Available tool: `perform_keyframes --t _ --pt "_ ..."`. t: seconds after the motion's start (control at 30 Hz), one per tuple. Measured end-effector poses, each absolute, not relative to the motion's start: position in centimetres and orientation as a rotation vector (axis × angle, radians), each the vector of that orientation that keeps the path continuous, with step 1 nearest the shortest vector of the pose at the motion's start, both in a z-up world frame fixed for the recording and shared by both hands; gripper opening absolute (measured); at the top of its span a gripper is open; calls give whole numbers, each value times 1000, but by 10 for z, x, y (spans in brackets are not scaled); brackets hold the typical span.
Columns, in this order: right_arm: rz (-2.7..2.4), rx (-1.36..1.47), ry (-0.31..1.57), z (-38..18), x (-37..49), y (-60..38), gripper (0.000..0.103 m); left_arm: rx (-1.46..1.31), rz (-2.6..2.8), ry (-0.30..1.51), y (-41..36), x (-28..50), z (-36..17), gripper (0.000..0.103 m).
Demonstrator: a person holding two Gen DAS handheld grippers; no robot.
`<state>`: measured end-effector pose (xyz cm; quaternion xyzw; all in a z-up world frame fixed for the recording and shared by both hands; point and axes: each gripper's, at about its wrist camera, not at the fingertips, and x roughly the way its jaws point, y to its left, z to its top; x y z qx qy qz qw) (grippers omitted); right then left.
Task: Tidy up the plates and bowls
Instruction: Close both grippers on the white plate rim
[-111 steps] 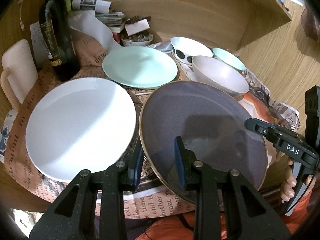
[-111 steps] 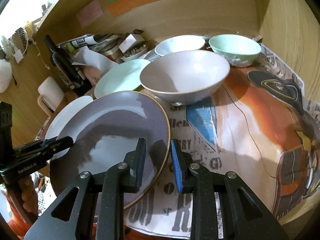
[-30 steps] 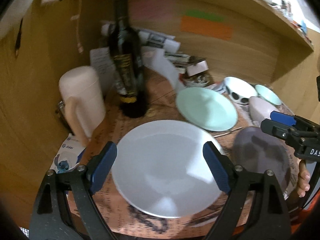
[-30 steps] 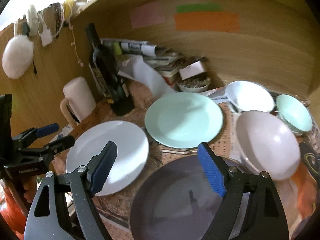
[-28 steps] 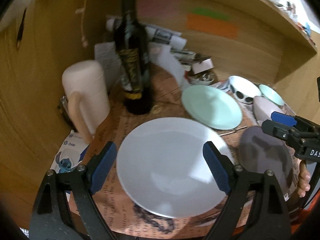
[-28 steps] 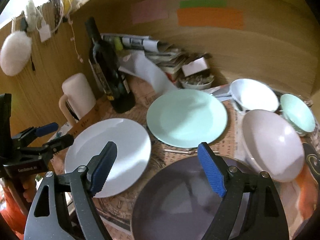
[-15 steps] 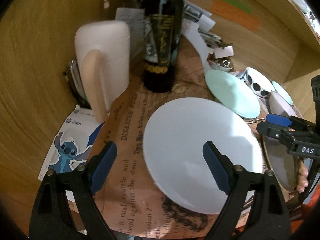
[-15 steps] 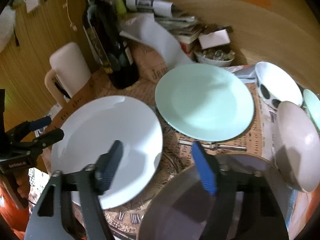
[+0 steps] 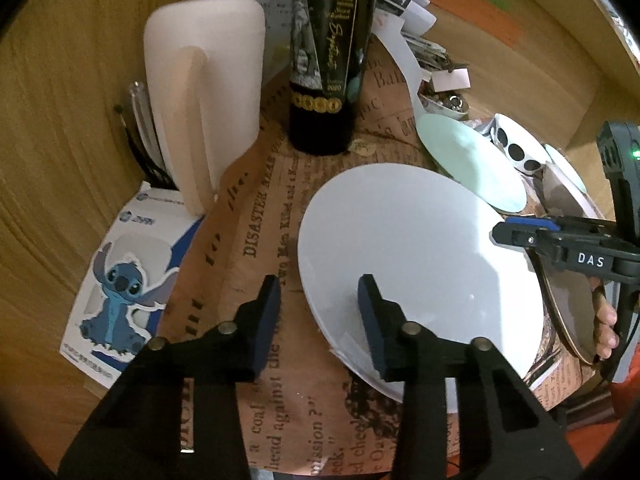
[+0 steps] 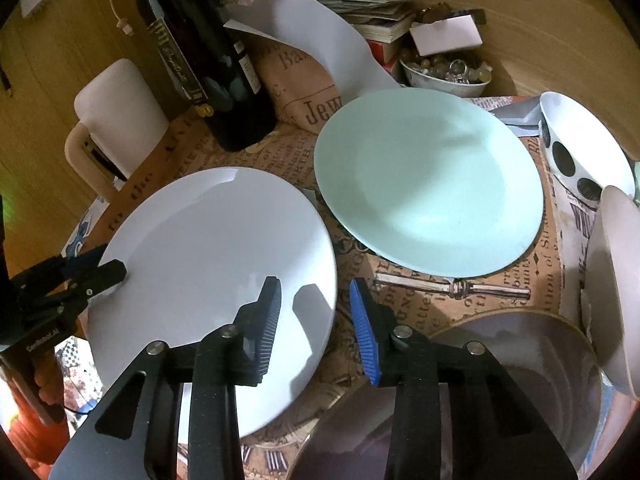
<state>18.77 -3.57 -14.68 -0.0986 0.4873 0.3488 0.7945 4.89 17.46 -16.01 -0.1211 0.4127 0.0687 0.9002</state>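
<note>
A white plate (image 9: pixel 420 256) lies flat on the newsprint cloth. My left gripper (image 9: pixel 320 308) straddles its left rim, one finger over the plate and the other over the cloth. Its jaws are closing, and the pads stand clear of the rim. My right gripper (image 10: pixel 316 312) straddles the plate's (image 10: pixel 208 264) right rim the same way, closing without pressing. Each gripper shows in the other's view: the right gripper (image 9: pixel 520 236) and the left gripper (image 10: pixel 100 268). A mint plate (image 10: pixel 428 188) lies behind. A dark grey plate (image 10: pixel 520 380) sits to the right.
A wine bottle (image 9: pixel 328 60) and a white jug (image 9: pixel 204 92) stand behind the white plate. A spotted bowl (image 10: pixel 580 152) and a pale bowl (image 10: pixel 620 280) sit at the right. A small bowl of trinkets (image 10: pixel 448 76) and papers crowd the back. Wooden walls close in.
Both grippers left the dark grey plate, swung left and sank to the white plate. Their jaws went from wide open to a narrow gap around its opposite rims.
</note>
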Motion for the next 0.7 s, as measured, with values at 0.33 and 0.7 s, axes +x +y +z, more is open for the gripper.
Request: perform_keyframes --t 0.33,0.7 --pt "764 -227 1073 -153 189 -30 26 -280 73 866 168 50 -164 34" --pt "758 -192 1068 -151 185 -34 26 -274 116 873 164 49 -161 34"
